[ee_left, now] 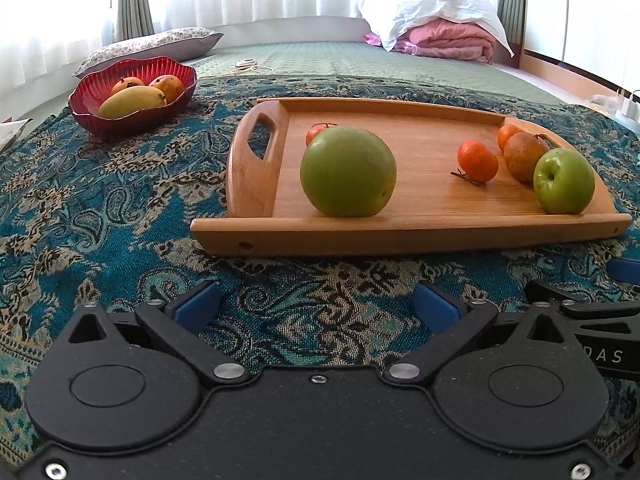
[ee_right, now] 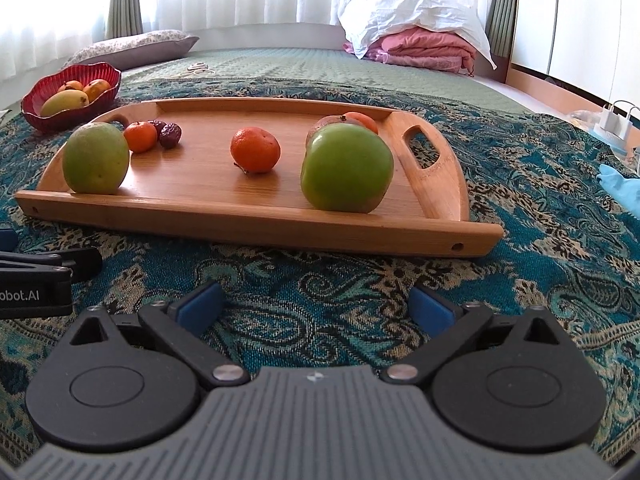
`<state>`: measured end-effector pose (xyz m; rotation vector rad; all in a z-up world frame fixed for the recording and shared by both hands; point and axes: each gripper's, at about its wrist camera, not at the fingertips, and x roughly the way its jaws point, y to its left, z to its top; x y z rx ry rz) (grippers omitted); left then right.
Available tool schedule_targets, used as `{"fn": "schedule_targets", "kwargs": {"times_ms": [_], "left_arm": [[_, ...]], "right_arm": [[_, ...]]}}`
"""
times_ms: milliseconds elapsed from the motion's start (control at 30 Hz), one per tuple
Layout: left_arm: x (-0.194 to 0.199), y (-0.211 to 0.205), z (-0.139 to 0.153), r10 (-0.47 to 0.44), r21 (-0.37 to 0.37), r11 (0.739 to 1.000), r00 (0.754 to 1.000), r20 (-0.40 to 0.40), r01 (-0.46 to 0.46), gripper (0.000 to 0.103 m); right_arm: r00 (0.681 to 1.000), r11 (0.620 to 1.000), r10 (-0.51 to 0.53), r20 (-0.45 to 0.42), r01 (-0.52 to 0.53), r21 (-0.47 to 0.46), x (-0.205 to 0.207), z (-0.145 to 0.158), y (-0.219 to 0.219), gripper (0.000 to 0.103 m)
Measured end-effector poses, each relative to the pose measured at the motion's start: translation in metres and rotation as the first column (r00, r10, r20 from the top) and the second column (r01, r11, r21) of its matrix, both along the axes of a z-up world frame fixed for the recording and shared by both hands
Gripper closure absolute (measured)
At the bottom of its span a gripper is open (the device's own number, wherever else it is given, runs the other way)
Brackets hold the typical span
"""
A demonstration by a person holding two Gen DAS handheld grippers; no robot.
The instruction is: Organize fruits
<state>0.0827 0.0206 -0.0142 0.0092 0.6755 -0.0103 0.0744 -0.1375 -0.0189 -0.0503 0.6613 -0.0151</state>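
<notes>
A wooden tray [ee_left: 400, 236] [ee_right: 240, 224] lies on the patterned cloth. On it are a large round green fruit [ee_left: 348, 172] [ee_right: 96, 158], a green apple [ee_left: 564, 181] [ee_right: 346, 168], a brown pear [ee_left: 524, 156], several tangerines [ee_left: 478, 161] [ee_right: 255, 149] and dark dates [ee_right: 170, 133]. A red bowl [ee_left: 132, 120] [ee_right: 60, 118] at the far left holds a mango [ee_left: 132, 101] and two orange-red fruits. My left gripper [ee_left: 316, 308] and right gripper [ee_right: 316, 308] are both open and empty, just in front of the tray's near edge.
The blue paisley cloth [ee_left: 100, 220] covers a bed. A patterned pillow [ee_left: 152, 46] lies behind the bowl. Folded pink and white bedding [ee_left: 440, 28] sits at the far right. A white charger [ee_right: 614, 120] and a light blue object [ee_right: 622, 188] lie at the right.
</notes>
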Motion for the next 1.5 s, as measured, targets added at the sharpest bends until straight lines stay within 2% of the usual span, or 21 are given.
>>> {"fn": "schedule_targets", "kwargs": {"times_ms": [1500], "left_arm": [[0.0009, 0.0020, -0.0023, 0.004, -0.002, 1.000, 1.000, -0.004, -0.004, 0.000]], "right_arm": [[1.000, 1.000, 0.003, -0.001, -0.003, -0.004, 0.0005, 0.0000, -0.0001, 0.000]]}}
